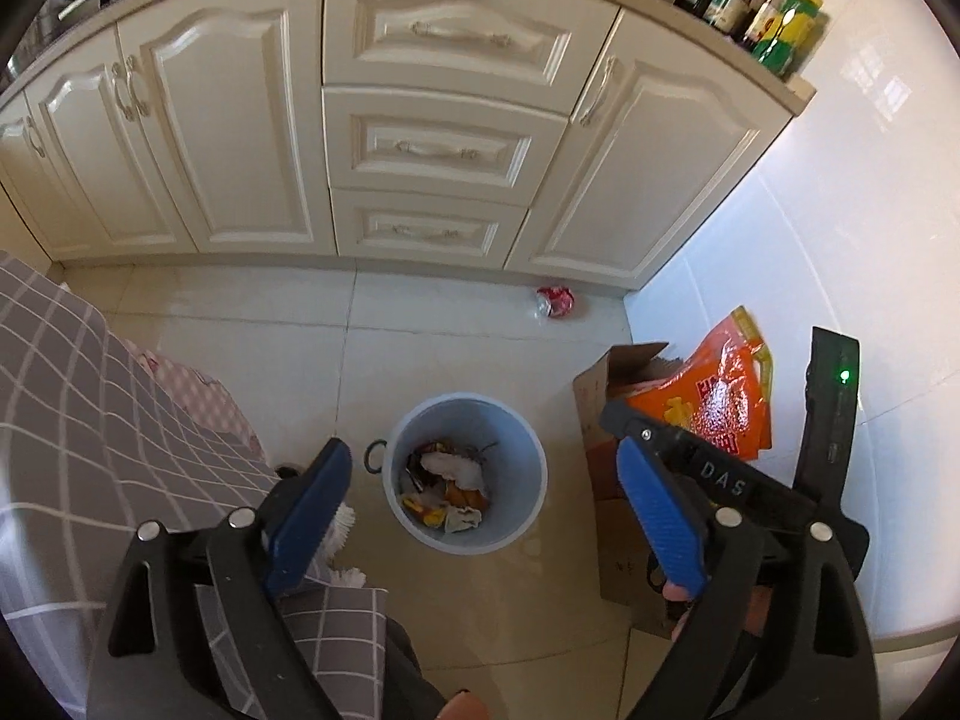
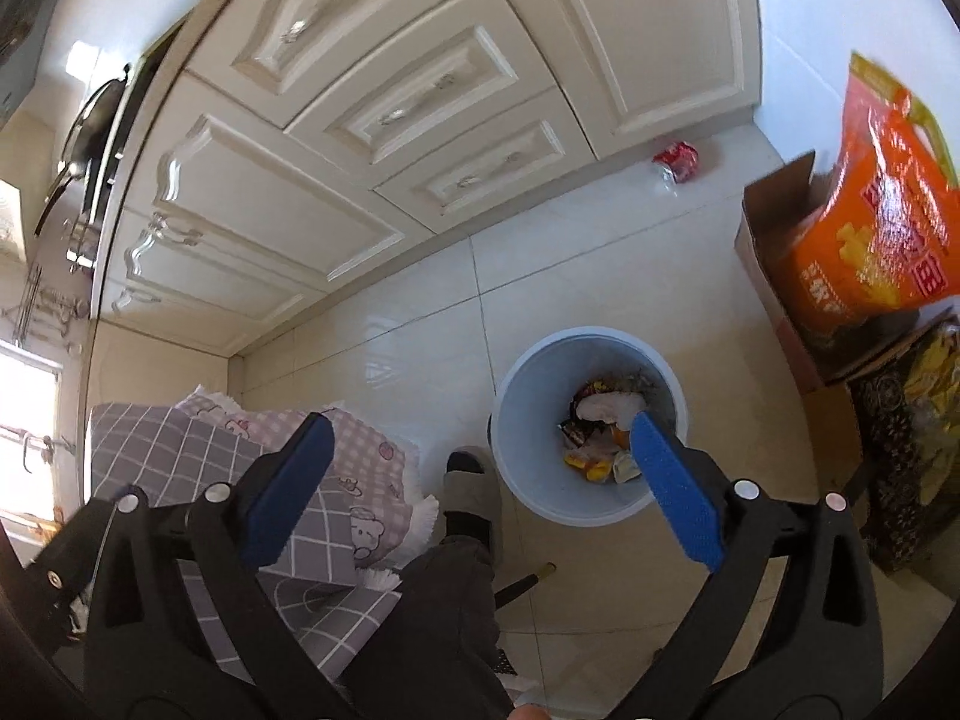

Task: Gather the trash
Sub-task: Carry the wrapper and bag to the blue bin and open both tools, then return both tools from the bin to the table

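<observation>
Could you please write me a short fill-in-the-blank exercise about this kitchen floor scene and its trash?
1. The pale blue bin stands on the ____.
2. The crushed red can lies near the foot of the ____.
3. The orange bag sits in a cardboard ____.
4. The left gripper and right gripper both hold ____.

Missing words: floor; cabinets; box; nothing

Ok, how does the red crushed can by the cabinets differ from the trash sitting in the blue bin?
The red crushed can lies loose on the floor tiles at the cabinet base; the trash in the bin is already inside the blue bin. The can is a single red-and-white piece; the binned trash is a mixed heap of white, orange and yellow scraps. Both are crumpled.
</observation>
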Tool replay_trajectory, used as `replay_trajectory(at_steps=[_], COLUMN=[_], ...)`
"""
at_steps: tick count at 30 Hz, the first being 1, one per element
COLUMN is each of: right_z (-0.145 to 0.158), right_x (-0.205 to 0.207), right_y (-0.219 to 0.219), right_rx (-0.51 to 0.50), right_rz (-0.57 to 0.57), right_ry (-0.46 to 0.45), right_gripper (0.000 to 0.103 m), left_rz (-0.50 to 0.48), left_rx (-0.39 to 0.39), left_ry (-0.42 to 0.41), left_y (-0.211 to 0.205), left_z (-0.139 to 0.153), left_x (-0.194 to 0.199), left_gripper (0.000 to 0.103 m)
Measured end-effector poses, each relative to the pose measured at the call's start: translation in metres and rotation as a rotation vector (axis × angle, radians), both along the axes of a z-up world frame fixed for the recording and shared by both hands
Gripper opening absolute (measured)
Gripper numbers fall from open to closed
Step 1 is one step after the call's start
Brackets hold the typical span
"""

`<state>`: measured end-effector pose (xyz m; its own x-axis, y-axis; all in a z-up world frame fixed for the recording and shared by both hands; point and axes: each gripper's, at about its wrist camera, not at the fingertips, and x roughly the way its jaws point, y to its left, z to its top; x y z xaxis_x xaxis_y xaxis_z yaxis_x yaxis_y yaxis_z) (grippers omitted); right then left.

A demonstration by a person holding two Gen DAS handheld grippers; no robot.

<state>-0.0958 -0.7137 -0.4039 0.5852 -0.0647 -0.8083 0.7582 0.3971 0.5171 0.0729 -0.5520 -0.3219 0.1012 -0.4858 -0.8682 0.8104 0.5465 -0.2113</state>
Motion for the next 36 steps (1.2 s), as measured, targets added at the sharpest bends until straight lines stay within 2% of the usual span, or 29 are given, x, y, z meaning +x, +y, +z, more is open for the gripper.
replay_trajectory(at_steps=[7, 14, 19, 28, 36], right_z=[0.040, 0.100, 0.151, 0.218, 0.256], right_x=[0.004, 0.016, 0.035, 0.069, 0.106], right_y=[0.020, 0.049, 0.085, 0.155, 0.221], right_rx=[-0.066, -0.176, -0.271, -0.408, -0.499], right_rz=[0.016, 0.062, 0.119, 0.232, 0.347], right_ry=[-0.028, -0.072, -0.121, -0.227, -0.288], right_gripper=[0.097, 0.097, 0.097, 0.097, 0.097], left_rz=[0.014, 0.050, 0.086, 0.227, 0.360], left_rx=[-0.054, -0.126, -0.167, -0.251, -0.279], left_ry=[-0.064, -0.129, -0.188, -0.315, -0.387], left_y=[0.028, 0.070, 0.108, 0.198, 0.272], left_z=[0.037, 0.077, 0.108, 0.162, 0.182], left_x=[0.000, 0.003, 0.010, 0.031, 0.055], left_gripper=[0.090, 0.093, 0.093, 0.095, 0.096])
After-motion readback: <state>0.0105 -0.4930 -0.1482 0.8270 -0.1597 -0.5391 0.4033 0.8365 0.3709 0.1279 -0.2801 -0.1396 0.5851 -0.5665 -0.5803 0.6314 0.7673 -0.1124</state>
